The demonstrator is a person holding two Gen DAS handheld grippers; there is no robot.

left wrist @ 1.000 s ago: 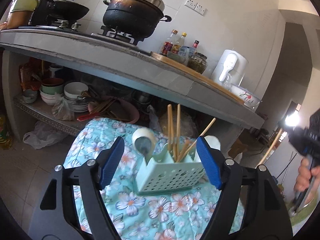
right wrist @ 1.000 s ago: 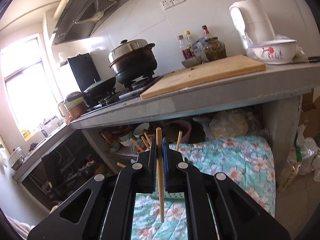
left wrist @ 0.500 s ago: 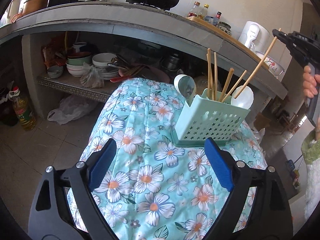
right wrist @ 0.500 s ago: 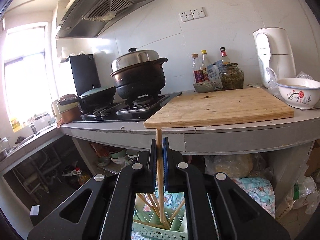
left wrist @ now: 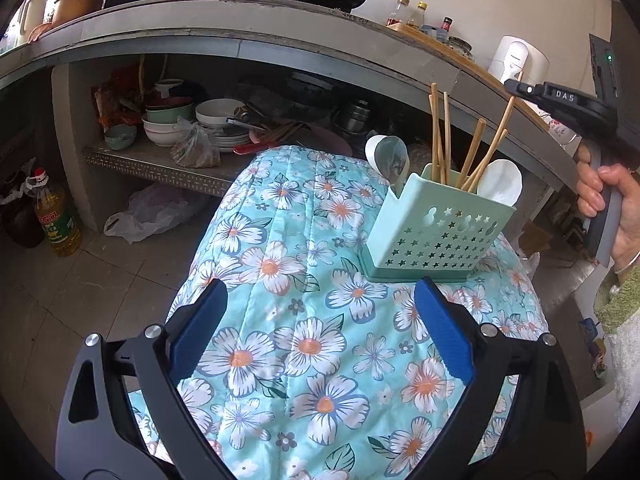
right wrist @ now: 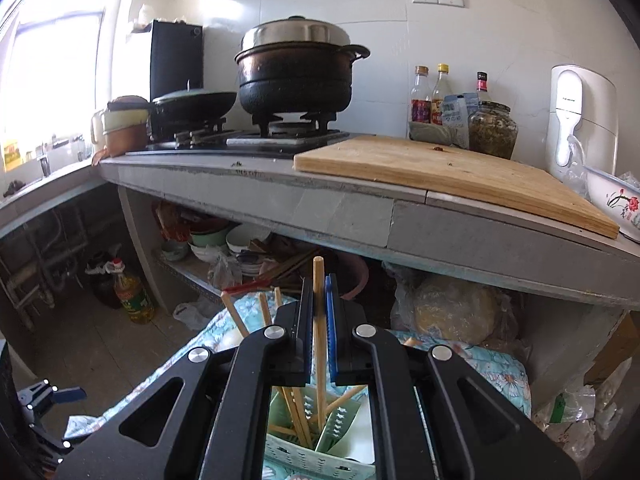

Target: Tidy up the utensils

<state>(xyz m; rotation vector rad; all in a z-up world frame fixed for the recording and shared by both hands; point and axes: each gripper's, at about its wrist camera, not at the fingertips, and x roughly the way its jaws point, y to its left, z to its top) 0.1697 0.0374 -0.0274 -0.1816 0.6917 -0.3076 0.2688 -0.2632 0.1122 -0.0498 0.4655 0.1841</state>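
Observation:
A mint-green utensil holder (left wrist: 436,232) stands on the floral-cloth table (left wrist: 300,344) with several wooden chopsticks (left wrist: 438,132) and two spoons (left wrist: 390,158) in it. My left gripper (left wrist: 320,286) hovers over the cloth in front of the holder; its jaws are opening with nothing between them. My right gripper (right wrist: 320,292) is shut on one chopstick (right wrist: 319,320), held nearly upright above the holder (right wrist: 316,452) with its lower end down among the other sticks. The left wrist view shows that gripper (left wrist: 516,86) at the upper right, held by a hand (left wrist: 612,196).
A grey kitchen counter (right wrist: 344,216) runs behind the table, carrying a stove with a black pot (right wrist: 296,76), a cutting board (right wrist: 448,172), bottles and a white kettle (right wrist: 580,120). Beneath it a shelf holds bowls (left wrist: 172,124). An oil bottle (left wrist: 56,220) and a plastic bag (left wrist: 148,212) sit on the floor.
My left gripper drew back and sank from the holder, its jaws spreading wider. My right gripper carried the chopstick across to above the holder and lowered its end into it.

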